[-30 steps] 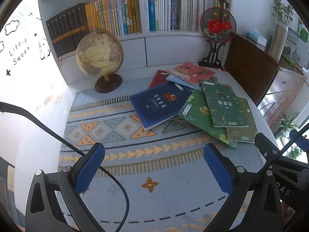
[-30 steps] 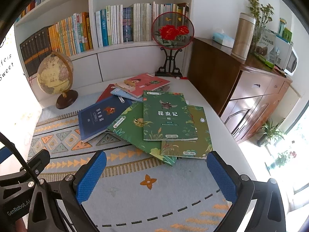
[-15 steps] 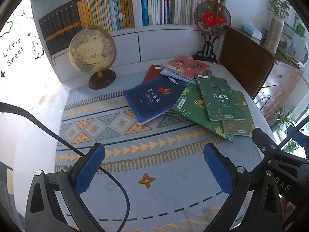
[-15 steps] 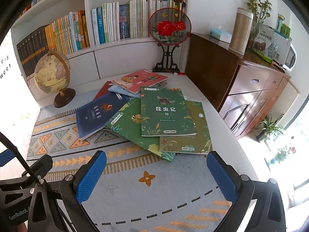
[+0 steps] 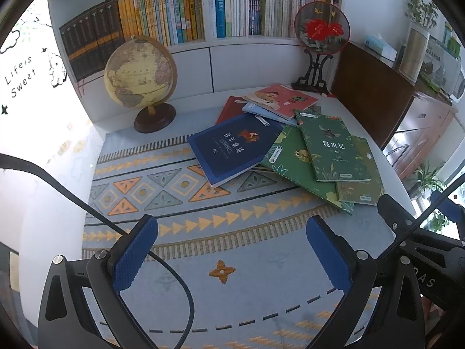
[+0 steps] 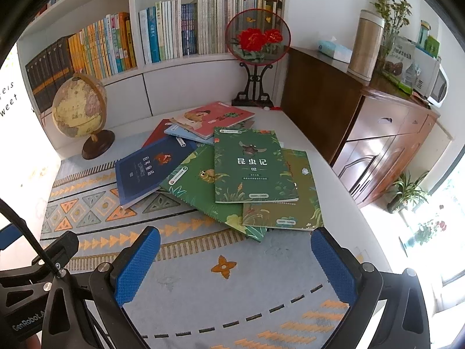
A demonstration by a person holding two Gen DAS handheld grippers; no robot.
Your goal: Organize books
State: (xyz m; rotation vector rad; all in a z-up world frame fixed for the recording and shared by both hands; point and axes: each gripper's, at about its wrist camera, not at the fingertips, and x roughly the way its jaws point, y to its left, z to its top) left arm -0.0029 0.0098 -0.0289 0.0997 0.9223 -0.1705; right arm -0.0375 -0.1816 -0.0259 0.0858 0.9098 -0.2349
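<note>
Nearest: left gripper (image 5: 232, 254) and right gripper (image 6: 235, 261), both with blue pads spread wide apart and nothing between them, held over the patterned mat (image 5: 232, 290) short of the books. The two tools sit side by side; each shows at the edge of the other's view.

Over the last second both have drawn back slightly from the pile; the books sit a bit smaller and higher in both views. Nothing on the table has shifted. Reads as lining up, not grabbing; sorting not begun.

Middle: the loose pile. Navy book (image 5: 235, 148) on the left, edge on the mat. Green book (image 6: 251, 165) on top at the right, overlapping two other green ones. Behind, a red book (image 6: 215, 117) over a pale blue one.

Far: globe (image 5: 139, 75) back left, round fan on a stand (image 6: 257, 40), filled bookshelf (image 5: 180, 14) behind.
</note>
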